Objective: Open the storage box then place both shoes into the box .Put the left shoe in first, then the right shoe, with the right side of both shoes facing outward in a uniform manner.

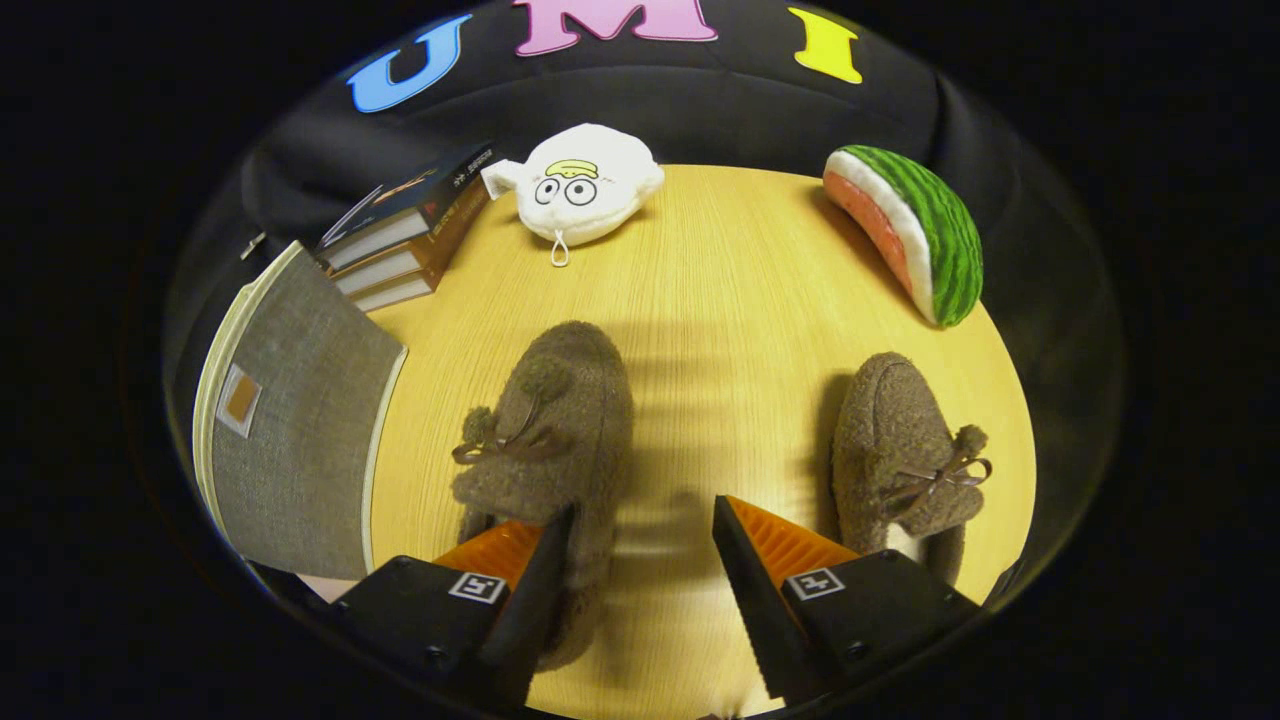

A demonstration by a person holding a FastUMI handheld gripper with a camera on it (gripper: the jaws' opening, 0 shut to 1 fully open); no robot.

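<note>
Wood-grain tabletop (720, 300): grey fabric storage box (295, 440) mid-left, lid apparently on, fuzzy slippers at centre (560, 420) and right (895, 440), gripper (640, 560) spread wide, empty; slippers look soft, light, so pinch the heel collar.

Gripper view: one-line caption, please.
Open gripper above two fuzzy brown shoes on the wooden table, closed grey storage box alongside.

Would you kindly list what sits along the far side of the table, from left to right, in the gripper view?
Stack of books → white plush toy with round eyes → plush watermelon slice. The open tool hangs nearer, over the slippers.
</note>
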